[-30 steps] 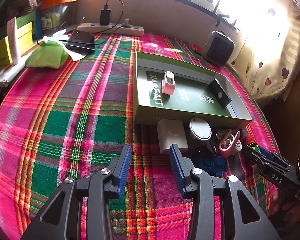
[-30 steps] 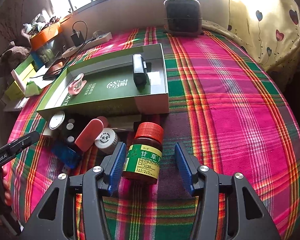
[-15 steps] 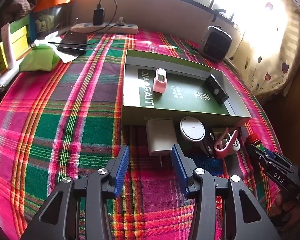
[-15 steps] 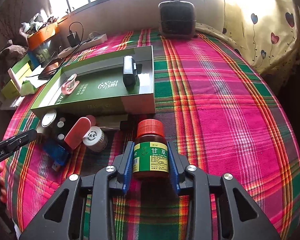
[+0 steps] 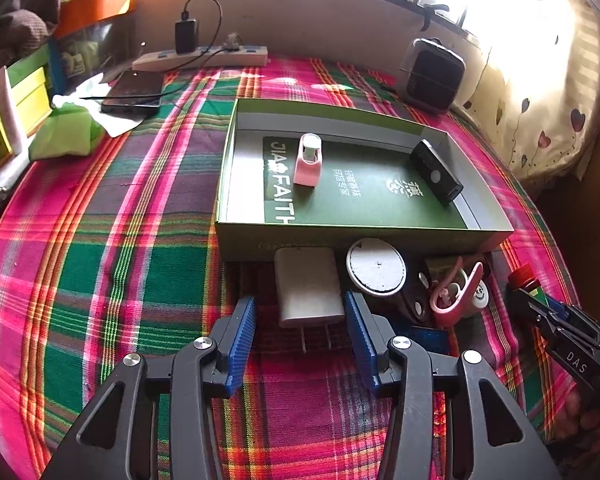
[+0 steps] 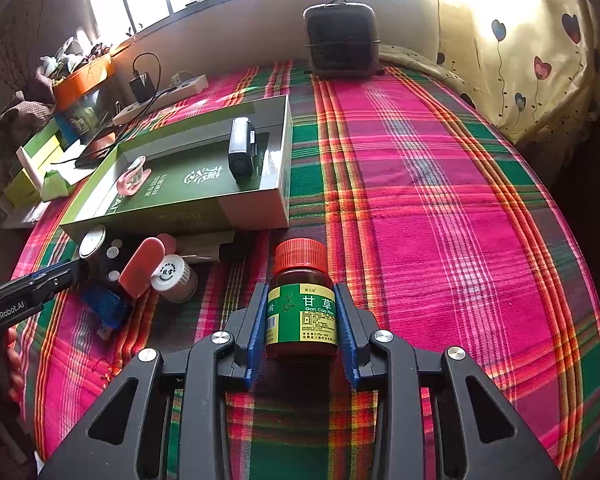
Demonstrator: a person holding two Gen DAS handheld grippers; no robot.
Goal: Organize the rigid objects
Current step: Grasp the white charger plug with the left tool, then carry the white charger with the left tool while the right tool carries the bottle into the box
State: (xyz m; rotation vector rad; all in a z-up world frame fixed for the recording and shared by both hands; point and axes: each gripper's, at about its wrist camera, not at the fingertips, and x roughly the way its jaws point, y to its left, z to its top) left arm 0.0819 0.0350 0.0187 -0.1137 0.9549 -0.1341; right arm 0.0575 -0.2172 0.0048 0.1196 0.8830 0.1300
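Observation:
A green open box (image 5: pixel 236 168) lies on the plaid cloth and holds a pink clip (image 5: pixel 307 160) and a black device (image 5: pixel 436 170). My left gripper (image 5: pixel 300 312) is open, its blue pads either side of a white charger plug (image 5: pixel 306 286) in front of the box. My right gripper (image 6: pixel 301 312) is shut on a brown medicine bottle (image 6: pixel 301 300) with a red cap and green label. Beside the plug lie a round white disc (image 5: pixel 376 266), a pink case (image 5: pixel 458 292), a small white jar (image 6: pixel 174 278) and a blue USB stick (image 6: pixel 104 306).
A power strip (image 5: pixel 200 58) with a plugged charger, a phone (image 5: pixel 134 92) and green and yellow boxes (image 5: pixel 16 112) sit at the back left. A black heater (image 6: pixel 342 40) stands at the back. A curtain (image 6: pixel 540 52) hangs on the right.
My right gripper closed on the medicine bottle. My left gripper moved forward so the white plug now lies between its open fingers.

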